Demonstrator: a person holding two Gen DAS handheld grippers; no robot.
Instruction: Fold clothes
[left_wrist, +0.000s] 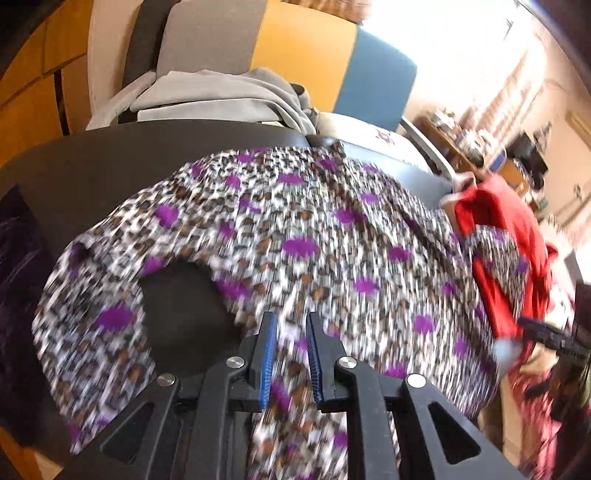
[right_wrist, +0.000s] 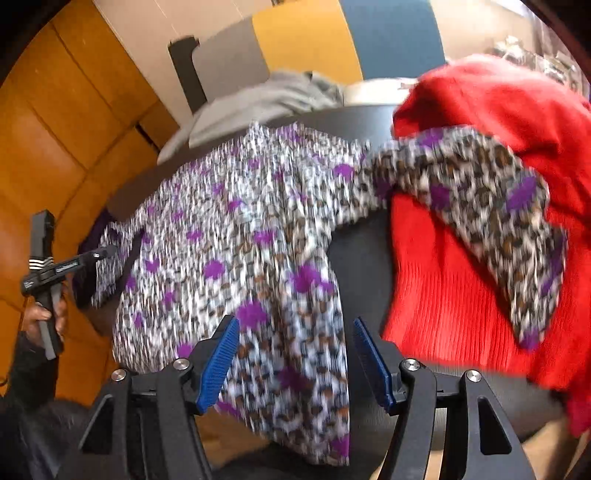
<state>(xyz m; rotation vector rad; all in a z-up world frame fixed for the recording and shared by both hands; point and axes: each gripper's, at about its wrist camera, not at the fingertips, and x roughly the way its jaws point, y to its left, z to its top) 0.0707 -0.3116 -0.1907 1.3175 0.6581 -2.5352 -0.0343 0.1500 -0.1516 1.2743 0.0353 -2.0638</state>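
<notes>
Dark round bench (left_wrist: 92, 162) occupies the foreground. Behind it stands a screen of vertical panels: grey panel (left_wrist: 207, 37), yellow panel (left_wrist: 306, 55), blue panel (left_wrist: 376, 85). Orange-brown wood wall (right_wrist: 55, 147) fills the left side. Bright window (left_wrist: 443, 44) at upper right overexposes the view. A cluttered shelf (left_wrist: 461, 144) stands at far right, blurred.
</notes>
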